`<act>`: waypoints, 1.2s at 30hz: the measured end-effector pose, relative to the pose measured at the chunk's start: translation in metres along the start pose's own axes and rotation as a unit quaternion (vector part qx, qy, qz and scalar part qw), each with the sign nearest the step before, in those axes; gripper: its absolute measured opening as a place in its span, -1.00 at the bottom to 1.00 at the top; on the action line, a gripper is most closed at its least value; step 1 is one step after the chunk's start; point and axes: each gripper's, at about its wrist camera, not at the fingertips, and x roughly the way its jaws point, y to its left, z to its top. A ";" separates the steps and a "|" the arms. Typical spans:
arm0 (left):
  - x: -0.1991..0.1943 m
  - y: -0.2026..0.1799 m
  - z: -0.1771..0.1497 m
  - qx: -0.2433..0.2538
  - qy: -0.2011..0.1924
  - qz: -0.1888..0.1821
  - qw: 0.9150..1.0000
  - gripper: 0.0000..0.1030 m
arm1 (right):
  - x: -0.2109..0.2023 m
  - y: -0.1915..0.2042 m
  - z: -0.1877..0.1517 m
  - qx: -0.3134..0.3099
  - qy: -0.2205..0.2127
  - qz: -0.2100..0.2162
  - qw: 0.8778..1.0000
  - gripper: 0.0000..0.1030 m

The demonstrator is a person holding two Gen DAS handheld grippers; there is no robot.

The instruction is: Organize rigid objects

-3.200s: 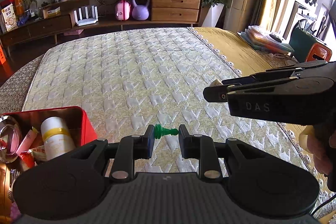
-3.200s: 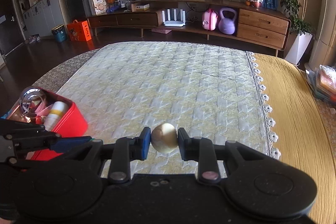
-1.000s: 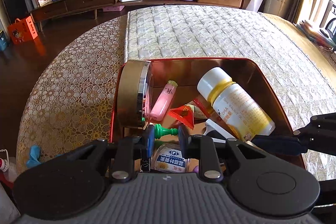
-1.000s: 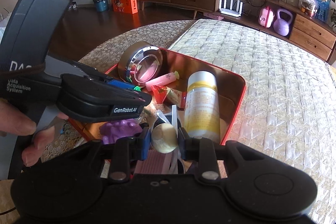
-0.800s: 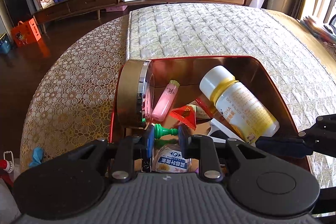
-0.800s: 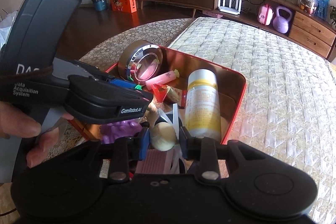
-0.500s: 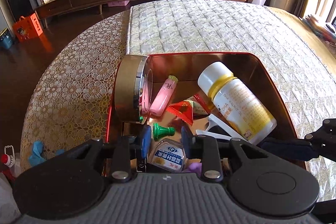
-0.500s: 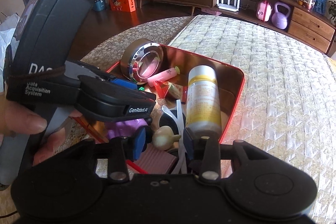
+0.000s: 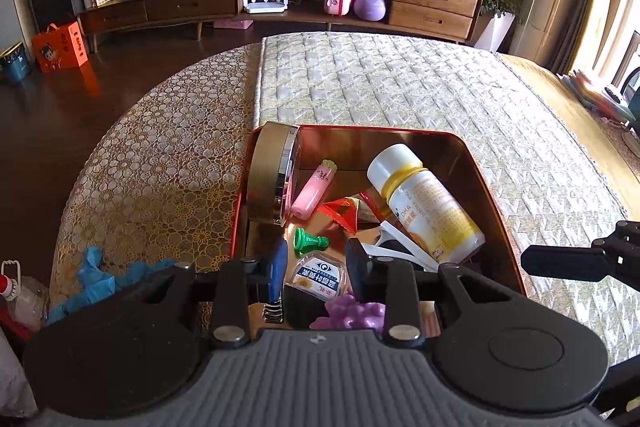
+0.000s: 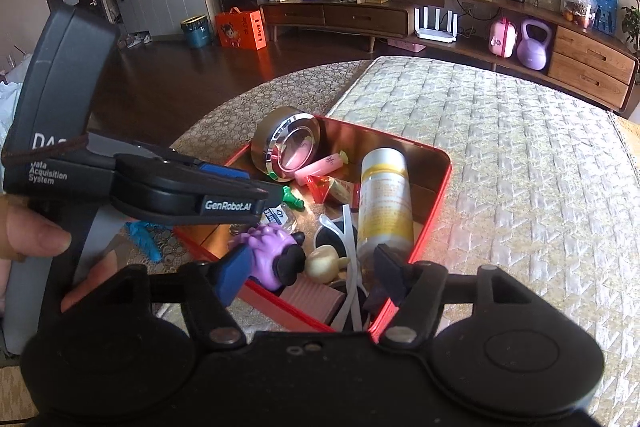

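- My right gripper (image 10: 310, 273) has just been opening; its jaws stand wide, empty.
- The cream knob (image 10: 323, 263) lies in the red tin (image 10: 434, 195).
- My left gripper (image 9: 314, 263) is released above the green pawn (image 9: 308, 240), also in the tin.

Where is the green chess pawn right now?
The green pawn lies inside the red tin, in its left half, beside the pink tube and the eye-drop bottle.
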 end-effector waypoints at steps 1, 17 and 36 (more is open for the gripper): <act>-0.005 0.001 -0.001 -0.004 -0.004 -0.003 1.000 -0.40 | -0.003 -0.001 -0.001 0.001 -0.003 0.000 1.000 0.42; -0.055 0.001 -0.023 -0.034 -0.052 -0.006 0.998 0.52 | -0.058 -0.014 -0.020 0.023 -0.067 0.005 0.997 0.99; -0.095 -0.021 -0.061 -0.037 -0.078 -0.004 0.996 0.93 | -0.092 -0.017 -0.049 0.038 -0.122 -0.013 0.992 1.00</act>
